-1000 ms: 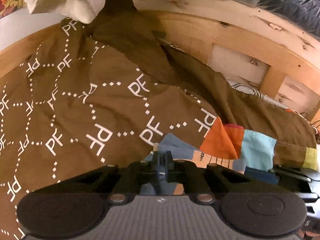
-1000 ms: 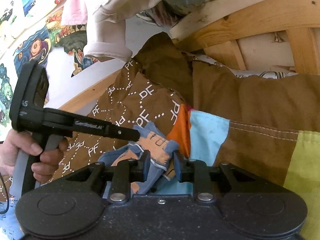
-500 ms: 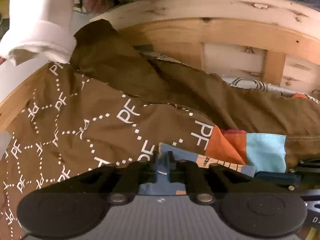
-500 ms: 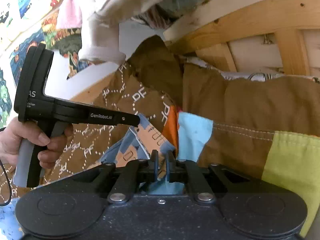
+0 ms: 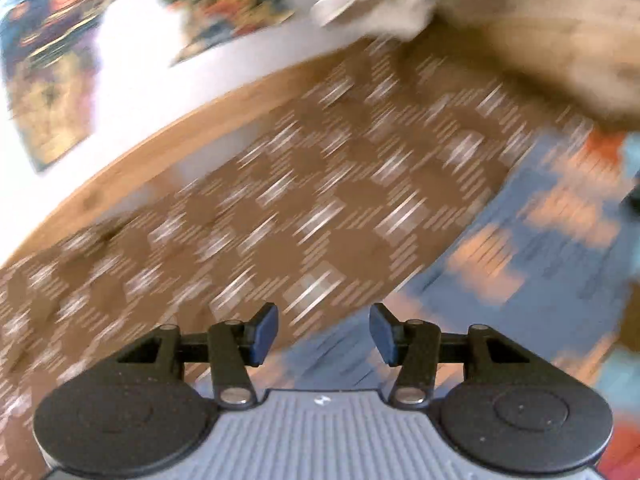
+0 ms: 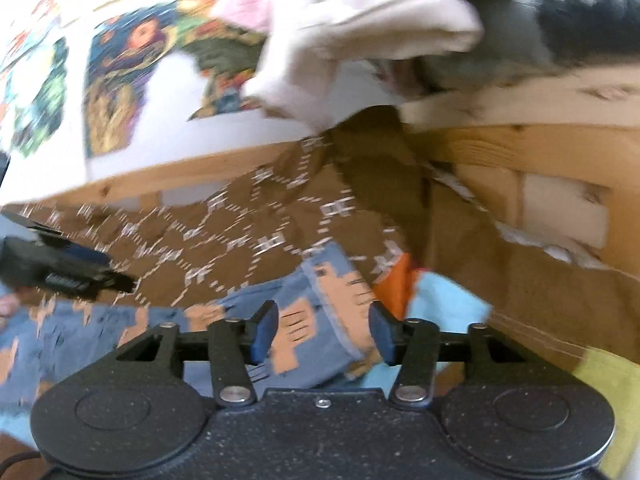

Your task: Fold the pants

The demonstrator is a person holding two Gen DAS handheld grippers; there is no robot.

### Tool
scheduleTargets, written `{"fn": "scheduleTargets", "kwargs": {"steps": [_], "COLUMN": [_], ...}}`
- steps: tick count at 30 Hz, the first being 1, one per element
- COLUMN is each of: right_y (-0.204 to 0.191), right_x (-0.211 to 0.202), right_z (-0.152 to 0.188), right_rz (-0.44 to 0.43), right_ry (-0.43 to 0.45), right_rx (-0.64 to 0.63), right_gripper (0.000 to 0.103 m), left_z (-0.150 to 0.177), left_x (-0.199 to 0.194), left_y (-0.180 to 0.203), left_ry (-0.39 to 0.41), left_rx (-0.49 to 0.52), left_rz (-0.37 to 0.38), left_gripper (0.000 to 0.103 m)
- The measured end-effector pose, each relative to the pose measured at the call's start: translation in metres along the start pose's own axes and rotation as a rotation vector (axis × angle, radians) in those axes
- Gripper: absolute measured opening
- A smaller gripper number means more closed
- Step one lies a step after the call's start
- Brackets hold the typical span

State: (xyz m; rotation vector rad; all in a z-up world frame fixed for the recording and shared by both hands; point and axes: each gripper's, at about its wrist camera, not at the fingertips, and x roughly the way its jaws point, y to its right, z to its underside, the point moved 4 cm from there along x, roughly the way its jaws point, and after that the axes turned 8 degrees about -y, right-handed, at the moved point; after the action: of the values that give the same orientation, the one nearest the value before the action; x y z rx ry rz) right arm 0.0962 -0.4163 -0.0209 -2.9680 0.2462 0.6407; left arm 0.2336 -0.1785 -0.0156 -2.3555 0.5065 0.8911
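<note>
Brown cotton with a white dotted lattice and lettering covers most of the bed — this bedspread (image 6: 248, 236) is the landmark here. The pants (image 6: 316, 312), blue cloth with peach-orange blocky figures, lie on the near edge of the bedspread, their end stretching from under the right tool (image 6: 322, 334) toward the left tool (image 6: 116, 280), which shows at the far left of the right wrist view. Past the bedspread runs a pale wooden bed frame (image 6: 500, 148), and a white garment (image 6: 360, 36) hangs above it.

Both tools are letting go. The right tool's jaws are opening, with the pants' cloth lying between the blue pads but not pinched. The left tool (image 5: 322, 334) is opening too; its own view is heavily smeared, so the blue and orange patch beside the bedspread there is probably the same pants (image 5: 540, 248), and nothing seems caught between its pads.

The step in hand looks like releasing after laying a fold. To do it well, the jaws should be fully clear of the fabric before either tool draws away — thin, limp cloth like this snags on rubbery pads and drags the fold open. Lifting straight off, then checking that the edges lie matched on the bedspread, would keep the fold flat. The cloth looks soft and light, creasing easily, with a stitched hem at its edge.
</note>
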Motion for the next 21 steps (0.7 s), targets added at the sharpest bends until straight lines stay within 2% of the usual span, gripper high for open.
{"fn": "scheduleTargets", "kwargs": {"steps": [3, 4, 6, 8, 10, 12, 14, 16, 19, 20, 21], "right_y": [-0.019, -0.024, -0.027, -0.031, -0.040, -0.050, -0.067, -0.096, -0.144, -0.156, -0.170], "right_x": [0.013, 0.023, 0.040, 0.043, 0.040, 0.034, 0.029, 0.029, 0.034, 0.036, 0.040], "right_z": [0.006, 0.011, 0.021, 0.021, 0.020, 0.016, 0.011, 0.006, 0.004, 0.005, 0.005], "right_rz": [-0.032, -0.025, 0.014, 0.040, 0.064, 0.039, -0.013, -0.087, -0.253, -0.289, -0.327], "right_ry": [-0.077, -0.142, -0.248, -0.249, -0.226, -0.174, -0.129, -0.115, -0.135, -0.141, -0.152], "right_rx": [-0.063, -0.081, -0.095, -0.127, -0.169, -0.192, -0.222, -0.291, -0.372, -0.391, -0.411], "right_gripper": [0.067, 0.072, 0.072, 0.073, 0.080, 0.084, 0.089, 0.090, 0.090, 0.090, 0.088], "left_z": [0.035, 0.044, 0.058, 0.069, 0.069, 0.065, 0.059, 0.054, 0.048, 0.045, 0.043], "left_x": [0.008, 0.012, 0.017, 0.014, 0.012, 0.017, 0.030, 0.045, 0.056, 0.058, 0.059], "left_y": [-0.037, -0.049, -0.071, -0.097, -0.115, -0.129, -0.138, -0.146, -0.159, -0.161, -0.163], "left_ry": [-0.063, -0.089, -0.122, -0.123, -0.112, -0.114, -0.181, -0.254, -0.315, -0.332, -0.342], "left_rx": [-0.053, -0.067, -0.094, -0.136, -0.181, -0.209, -0.210, -0.211, -0.246, -0.259, -0.265], "left_rz": [-0.094, -0.117, -0.153, -0.161, -0.128, -0.056, 0.018, 0.095, 0.159, 0.175, 0.178], "left_gripper": [0.056, 0.056, 0.056, 0.056, 0.056, 0.057, 0.057, 0.049, 0.041, 0.035, 0.021]}}
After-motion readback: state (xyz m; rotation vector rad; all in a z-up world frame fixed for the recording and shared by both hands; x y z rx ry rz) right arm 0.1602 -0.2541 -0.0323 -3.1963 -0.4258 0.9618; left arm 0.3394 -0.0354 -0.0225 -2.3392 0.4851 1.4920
